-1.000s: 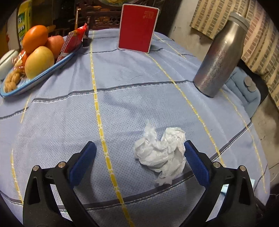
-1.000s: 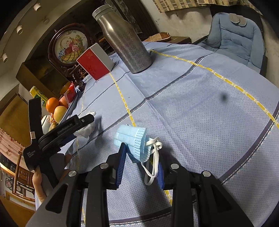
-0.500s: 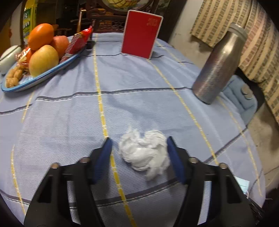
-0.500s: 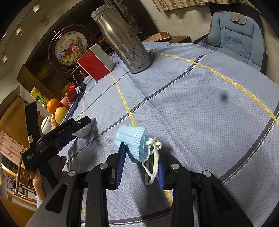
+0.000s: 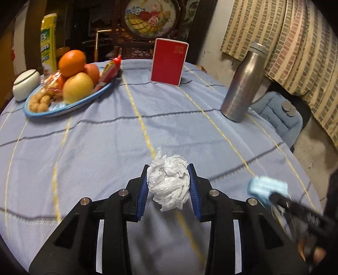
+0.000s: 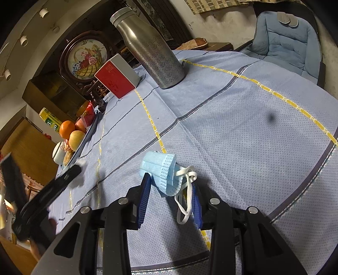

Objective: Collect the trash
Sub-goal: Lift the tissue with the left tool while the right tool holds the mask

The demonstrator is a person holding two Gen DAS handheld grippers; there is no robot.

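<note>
1. Far left on the blue striped tablecloth [image 5: 101, 148]: a small white lidded jar [image 5: 25, 83] stands beside a blue-rimmed plate [image 5: 63, 109] piled with an orange [image 5: 71, 62], a yellow apple [image 5: 78, 86], a red fruit, small round nuts and a red snack packet [image 5: 111, 68] leaning over the plate's rim.
2. Centre, in my left gripper [image 5: 168, 186]: jaws drawn in narrow, both blue pads pressed against a crumpled white tissue [image 5: 169, 182]. The wad bulges out above and below the pads and looks clear of the cloth, though I can't be sure of that.
3. Behind it, toward the far edge, a red box [image 5: 169, 61] stands upright, with a round framed picture of a flower basket [image 5: 151, 18] behind the table.
4. Moving right: a tall patterned steel bottle [image 5: 243, 84] stands upright near the table's edge, and a blue padded chair [image 5: 278, 114] sits just beyond it.
5. Right side, my right gripper [image 6: 169, 194]: jaws are easing apart with a folded blue face mask [image 6: 160, 169] between them. The left pad touches the mask's folded edge; the white ear loops [image 6: 186, 190] dangle in front of the right pad. Whether that pad presses on anything I can't tell.
6. The mask's bottom fold hangs close above the cloth, casting a shadow under it.
</note>
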